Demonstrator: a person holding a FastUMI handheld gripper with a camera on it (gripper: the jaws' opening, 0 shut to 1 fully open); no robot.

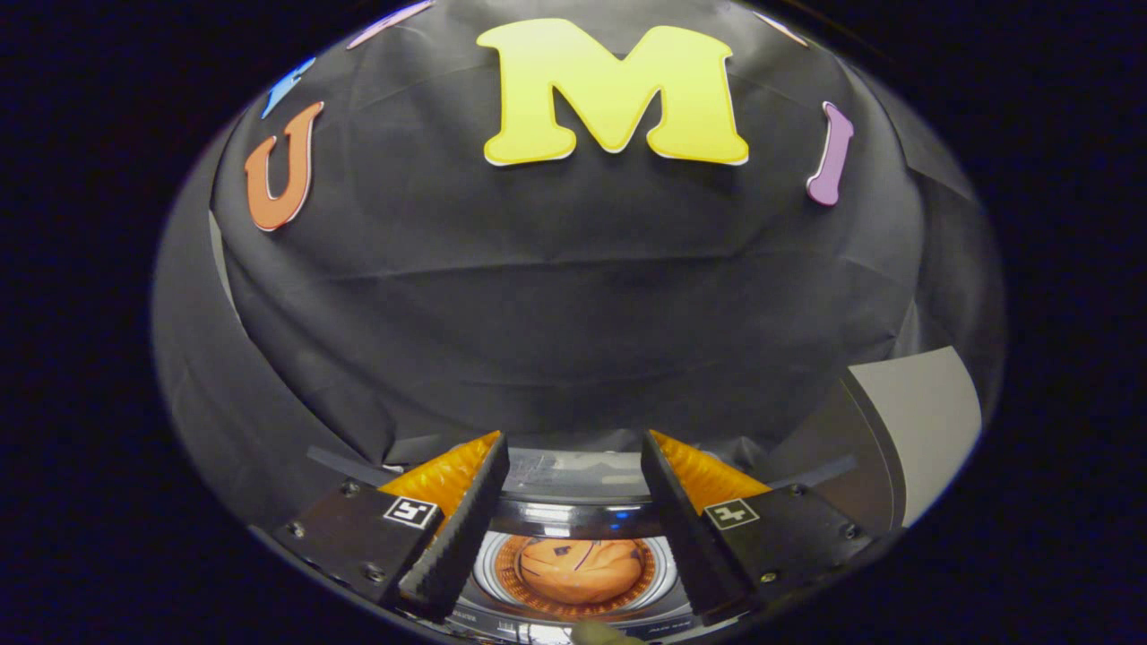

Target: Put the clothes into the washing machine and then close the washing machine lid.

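My gripper (573,443) is open, and nothing sits between its fingers. Below and between the fingers lies the top of the washing machine (573,518), with a glossy dark band behind its round opening. An orange garment (581,569) lies bunched inside the drum, seen through that opening. Just beyond the band a pale, shiny see-through panel (560,470) shows between the fingertips; I cannot tell whether it is the raised lid. The fingers hang above the machine and touch nothing.
The black cloth wall (573,313) stands close behind the machine. A grey flat panel (914,421) rises to the right of the right finger. A small pale shape (602,632) shows at the machine's near edge.
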